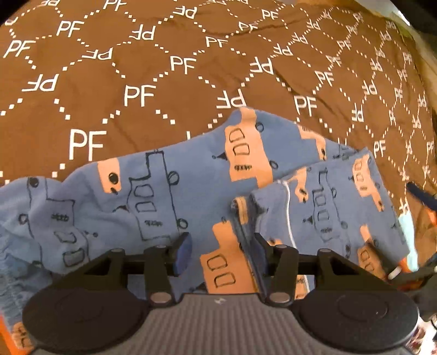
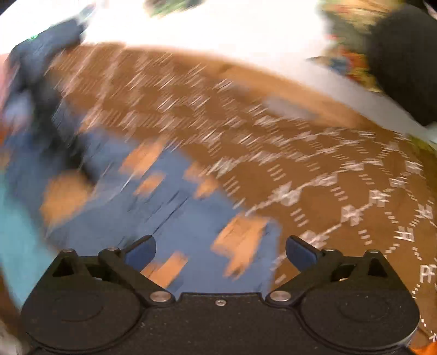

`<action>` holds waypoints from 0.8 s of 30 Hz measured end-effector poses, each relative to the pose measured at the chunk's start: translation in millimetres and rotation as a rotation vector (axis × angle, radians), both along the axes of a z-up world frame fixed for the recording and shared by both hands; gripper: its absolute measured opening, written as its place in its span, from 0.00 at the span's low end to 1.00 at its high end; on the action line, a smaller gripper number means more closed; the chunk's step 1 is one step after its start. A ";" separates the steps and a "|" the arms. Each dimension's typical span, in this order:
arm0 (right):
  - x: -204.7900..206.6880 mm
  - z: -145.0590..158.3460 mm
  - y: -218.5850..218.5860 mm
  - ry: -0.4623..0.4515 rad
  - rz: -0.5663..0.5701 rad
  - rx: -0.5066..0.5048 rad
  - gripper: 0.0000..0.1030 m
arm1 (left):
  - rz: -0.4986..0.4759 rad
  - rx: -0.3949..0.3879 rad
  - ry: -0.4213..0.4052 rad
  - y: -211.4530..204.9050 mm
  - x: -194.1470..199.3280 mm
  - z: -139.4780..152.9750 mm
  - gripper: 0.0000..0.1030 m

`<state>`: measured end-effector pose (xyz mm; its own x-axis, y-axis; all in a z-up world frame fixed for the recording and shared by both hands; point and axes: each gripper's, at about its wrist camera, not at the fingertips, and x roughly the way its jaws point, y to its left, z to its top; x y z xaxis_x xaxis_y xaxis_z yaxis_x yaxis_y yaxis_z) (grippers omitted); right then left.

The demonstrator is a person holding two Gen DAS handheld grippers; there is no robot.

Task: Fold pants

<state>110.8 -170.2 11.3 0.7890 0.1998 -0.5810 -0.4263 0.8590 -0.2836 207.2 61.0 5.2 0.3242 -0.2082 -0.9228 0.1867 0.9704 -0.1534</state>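
Observation:
Blue pants with orange and outlined truck prints lie on a brown bedspread printed with white "PF" letters. One leg end is folded over at the right. My left gripper hovers just over the pants, jaws apart, with a fabric fold edge between the fingers. In the blurred right wrist view the pants lie lower left. My right gripper is wide open over their edge and holds nothing. The other gripper shows dark at upper left.
The bedspread stretches far and right of the pants. A pale surface and a dark round object lie beyond its far edge. An orange and teal object sits at the right edge of the left wrist view.

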 end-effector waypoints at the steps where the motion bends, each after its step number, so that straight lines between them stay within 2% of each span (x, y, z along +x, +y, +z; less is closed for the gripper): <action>1: -4.5 -7.8 5.8 0.000 0.016 -0.049 0.95 | -0.010 0.021 0.003 -1.6 -3.6 2.4 0.60; 3: -9.1 -3.1 9.2 -0.025 0.014 -0.043 0.95 | -0.006 0.056 0.006 0.1 -13.7 11.3 0.71; 4: -8.0 3.1 9.4 -0.028 0.027 -0.020 0.95 | 0.011 0.057 -0.003 5.9 -21.5 18.7 0.73; 8: 4.0 24.1 23.5 -0.085 0.091 0.038 0.98 | 0.121 -0.025 -0.125 51.4 -62.4 58.8 0.86; 10: 13.4 26.1 38.3 -0.096 0.126 0.064 0.98 | 0.177 0.002 -0.204 74.9 -79.3 77.7 0.86; 13: 23.8 24.5 64.8 -0.078 0.170 0.086 0.96 | 0.260 0.084 -0.261 98.8 -88.5 89.5 0.86; 15: 30.1 22.3 83.0 -0.102 0.196 0.072 0.95 | 0.339 0.034 -0.223 115.1 -88.6 84.9 0.80; 18: 47.9 21.4 110.5 -0.110 0.266 0.066 0.91 | 0.385 -0.047 -0.179 128.5 -83.4 68.5 0.80; 20: 64.6 20.1 127.0 -0.078 0.314 0.080 0.89 | 0.425 -0.040 -0.146 134.1 -81.3 56.4 0.73; 24: 103.0 13.1 154.0 0.005 0.458 0.084 0.80 | 0.440 -0.065 -0.168 138.0 -80.6 52.8 0.72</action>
